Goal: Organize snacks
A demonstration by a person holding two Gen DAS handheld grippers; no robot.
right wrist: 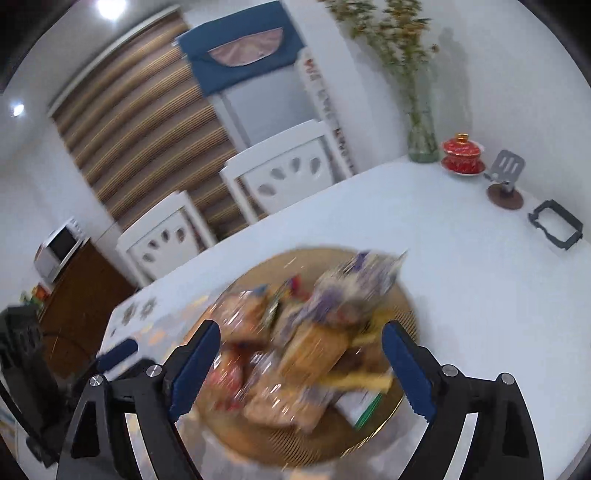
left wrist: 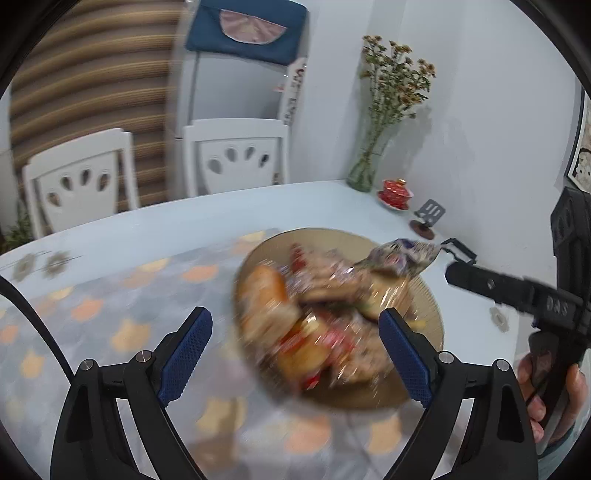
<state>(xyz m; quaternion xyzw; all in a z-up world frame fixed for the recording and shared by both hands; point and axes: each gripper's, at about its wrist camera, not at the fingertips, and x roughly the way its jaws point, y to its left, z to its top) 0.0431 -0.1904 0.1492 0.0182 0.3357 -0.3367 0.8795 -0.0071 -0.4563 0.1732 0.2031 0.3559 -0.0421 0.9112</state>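
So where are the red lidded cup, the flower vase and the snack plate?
Red lidded cup (right wrist: 462, 154): right wrist view, on its body.
Flower vase (left wrist: 362, 173): left wrist view, on the glass.
Snack plate (right wrist: 404, 299): right wrist view, on its bare rim.

White walls (left wrist: 480, 110) enclose the room. Two white chairs (left wrist: 236, 155) stand at the table's (left wrist: 221, 214) twelve o'clock edge, a striped blind (left wrist: 92, 92) behind them. At nine o'clock, a microwave (right wrist: 59, 251) tops a brown cabinet (right wrist: 85, 295). Ceiling light (right wrist: 110, 7) glares overhead.

Snacks (left wrist: 325, 314): heaped on plate (left wrist: 428, 295) | plate: on table (left wrist: 184, 229) | vase (left wrist: 364, 173), lidded cup (left wrist: 394, 192), stand (left wrist: 428, 216): behind plate, by wall | chairs (left wrist: 236, 155): behind table
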